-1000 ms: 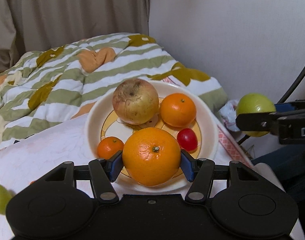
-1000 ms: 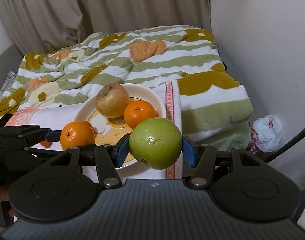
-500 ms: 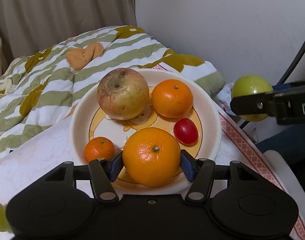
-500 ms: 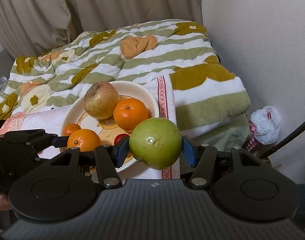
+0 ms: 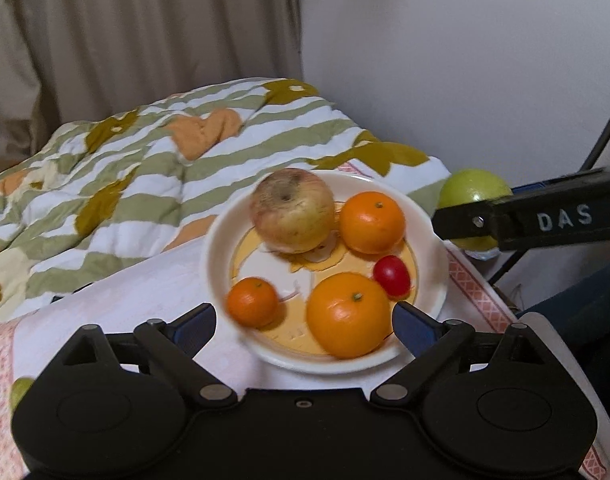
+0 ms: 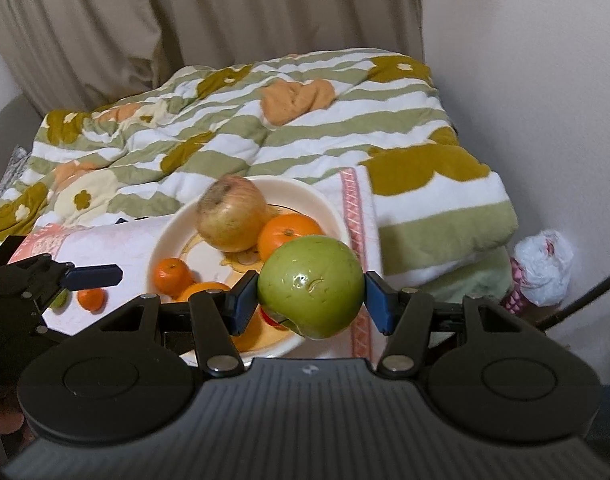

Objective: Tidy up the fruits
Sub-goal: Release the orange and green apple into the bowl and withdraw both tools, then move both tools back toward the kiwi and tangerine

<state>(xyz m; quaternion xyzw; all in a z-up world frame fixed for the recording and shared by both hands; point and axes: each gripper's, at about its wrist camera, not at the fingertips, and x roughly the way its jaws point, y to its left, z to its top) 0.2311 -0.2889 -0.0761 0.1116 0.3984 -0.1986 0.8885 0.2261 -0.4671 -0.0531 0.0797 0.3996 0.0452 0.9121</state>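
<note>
Left wrist view: left gripper [image 5: 303, 326] jaws spread wide, empty, low at the near rim of the round cream plate [image 5: 433, 224]; large orange [image 5: 347, 314] sits on the plate between the fingers, untouched.

Right wrist view: right gripper [image 6: 311, 294] clamps the round green apple [image 6: 311, 284], held above the plate's right near edge; the plate lies ahead-left. Right arm is likely next to place.

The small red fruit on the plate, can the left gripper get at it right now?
Probably not directly: the left gripper is open, but the large orange sits between it and the small red fruit.
</note>
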